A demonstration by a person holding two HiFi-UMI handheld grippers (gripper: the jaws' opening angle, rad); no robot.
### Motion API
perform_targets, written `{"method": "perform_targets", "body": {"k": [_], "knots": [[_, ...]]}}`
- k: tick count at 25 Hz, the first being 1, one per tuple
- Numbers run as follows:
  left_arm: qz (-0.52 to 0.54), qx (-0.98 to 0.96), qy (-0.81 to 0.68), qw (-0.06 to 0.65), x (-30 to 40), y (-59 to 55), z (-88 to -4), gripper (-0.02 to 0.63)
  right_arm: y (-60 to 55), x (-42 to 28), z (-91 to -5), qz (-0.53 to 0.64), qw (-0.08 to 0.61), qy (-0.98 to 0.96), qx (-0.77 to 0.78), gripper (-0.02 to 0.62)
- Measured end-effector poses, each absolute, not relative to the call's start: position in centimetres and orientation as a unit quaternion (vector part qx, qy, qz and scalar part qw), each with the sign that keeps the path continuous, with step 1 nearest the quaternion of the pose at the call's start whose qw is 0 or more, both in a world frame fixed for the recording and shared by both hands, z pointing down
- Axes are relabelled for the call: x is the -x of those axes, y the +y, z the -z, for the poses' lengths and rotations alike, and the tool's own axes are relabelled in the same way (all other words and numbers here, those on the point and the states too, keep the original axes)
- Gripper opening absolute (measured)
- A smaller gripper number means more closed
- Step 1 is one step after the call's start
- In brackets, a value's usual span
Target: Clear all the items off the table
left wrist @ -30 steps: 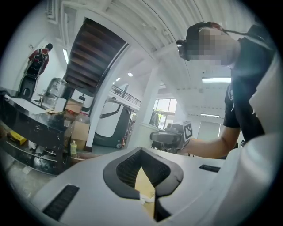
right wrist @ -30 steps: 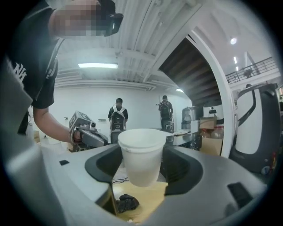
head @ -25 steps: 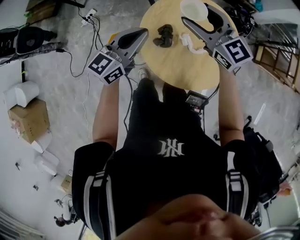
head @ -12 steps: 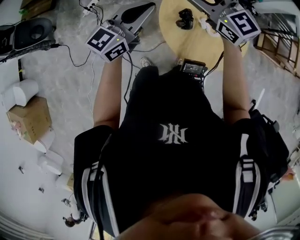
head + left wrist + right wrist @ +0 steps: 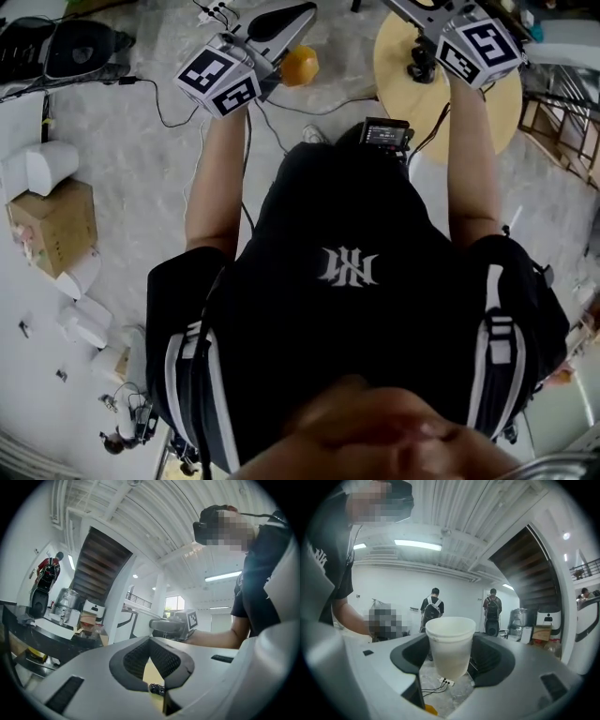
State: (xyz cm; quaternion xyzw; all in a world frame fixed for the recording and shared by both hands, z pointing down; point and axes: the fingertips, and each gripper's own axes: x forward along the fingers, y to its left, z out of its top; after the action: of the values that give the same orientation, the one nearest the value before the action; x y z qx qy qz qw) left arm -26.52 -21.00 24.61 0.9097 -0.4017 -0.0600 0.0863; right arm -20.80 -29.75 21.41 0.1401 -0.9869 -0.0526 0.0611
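Right gripper view is showing the right hand-held gripper (image 5: 451, 660) pinching a white plastic cup (image 5: 450, 634), upright, with one dark ribbed pad pressing on each side of the cup's wall. The cup is hanging clear of the counter, above a grey speckled floor (image 5: 446, 696). On that floor a white power strip (image 5: 446, 682) with dark cables is lying just below the cup, and an orange object (image 5: 430, 709) is peeking in at the bottom edge. Far behind, a person with a backpack (image 5: 432, 607) and a second backpack wearer (image 5: 492, 609) are standing with their backs turned before a white wall.

Left gripper view is showing the left hand-held gripper (image 5: 151, 644) with its jaws pressed together at the tips and nothing sitting between them. Through the narrow slit behind the tips, a strip of the pale yellow round wooden counter (image 5: 151, 671) is showing, with a small dark object (image 5: 156, 687) sitting on it.

Head view is looking steeply down on the person in a black T-shirt (image 5: 347, 281), who is holding both grippers out in front. The left one is hovering over the floor, just beside the orange object. The counter is lying at the upper right, and the small dark object is standing on it next to the right gripper's marker cube. A black device with a small screen (image 5: 386, 134) is sitting at the person's front near the counter's edge. A cardboard box (image 5: 52, 225) is resting on the floor at the far left, well apart.
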Motion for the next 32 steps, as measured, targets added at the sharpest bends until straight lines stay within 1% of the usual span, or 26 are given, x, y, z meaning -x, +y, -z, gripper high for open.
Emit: {"method": "perform_targets", "body": {"k": [7, 15, 23, 32], "knots": [[0.066, -0.900, -0.424, 0.077, 31.2, -21.6, -24.0, 0.012, -31.0, 24.8, -20.6, 0.070, 0.060, -0.987, -0.128, 0.293], [0.056, -0.900, -0.426, 0.069, 33.8, -25.9, -23.8, 0.012, -36.9, 26.7, -20.2, 0.077, 0.049, -0.986, -0.142, 0.293], [0.031, -0.904, -0.419, 0.082, 36.2, -36.1, -25.5, 0.012, -48.3, 28.0, -22.7, 0.054, 0.043, -0.984, -0.165, 0.288], [0.004, -0.910, -0.407, 0.082, 36.4, -48.1, -27.6, 0.012, -61.6, 26.3, -26.6, 0.028, 0.045, -0.975, -0.215, 0.288]]}}
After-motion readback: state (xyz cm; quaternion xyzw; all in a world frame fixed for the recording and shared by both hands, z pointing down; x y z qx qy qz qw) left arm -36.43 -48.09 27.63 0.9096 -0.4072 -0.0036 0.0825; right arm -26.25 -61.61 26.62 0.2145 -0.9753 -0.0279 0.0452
